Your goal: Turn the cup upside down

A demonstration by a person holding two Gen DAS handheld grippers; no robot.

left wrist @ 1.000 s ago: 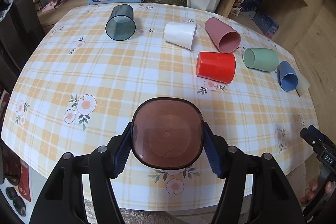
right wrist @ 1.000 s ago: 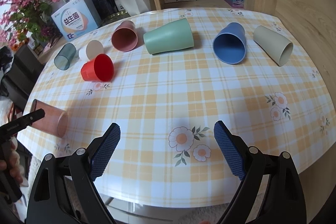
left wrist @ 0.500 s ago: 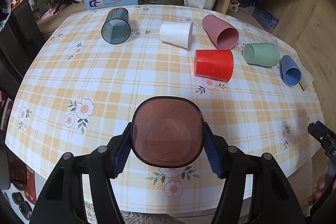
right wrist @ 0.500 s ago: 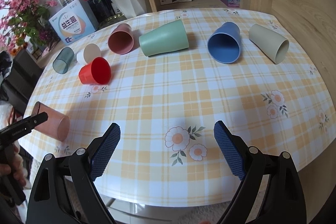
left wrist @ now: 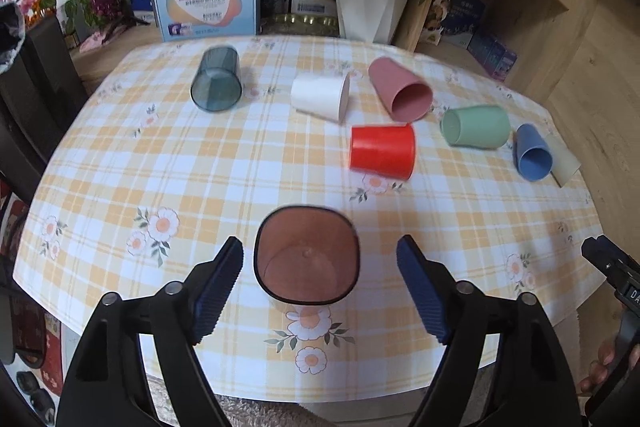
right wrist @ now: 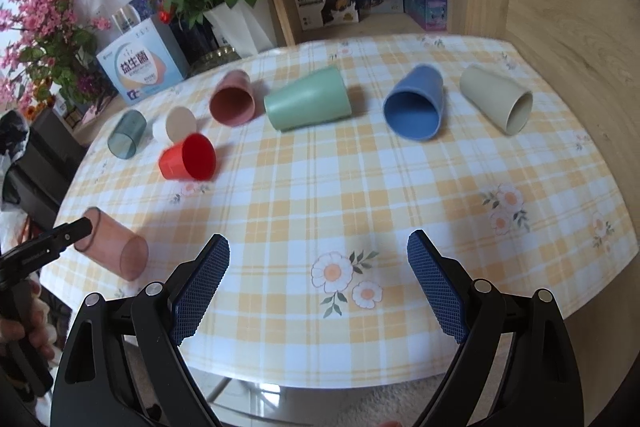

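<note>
A translucent brown cup point(left wrist: 307, 255) lies on its side near the table's front edge, its mouth facing my left gripper point(left wrist: 320, 281). That gripper is open, with its blue pads on either side of the cup and clear of it. In the right wrist view the same brown cup point(right wrist: 114, 249) lies at the left edge, with the left gripper's tip just beside its rim. My right gripper point(right wrist: 318, 285) is open and empty above the front of the table.
Several other cups lie on their sides on the checked tablecloth point(left wrist: 224, 163): grey-blue point(left wrist: 216, 79), white point(left wrist: 320, 97), pink point(left wrist: 400, 89), red point(left wrist: 382, 151), green point(left wrist: 476, 127), blue point(left wrist: 532, 151), beige point(right wrist: 496, 98). A white flower vase point(left wrist: 370, 9), boxes and shelves stand behind.
My left gripper has opened and let go of the brown cup, which now lies on the table. The left gripper has drawn back a little. The right gripper stays open.
</note>
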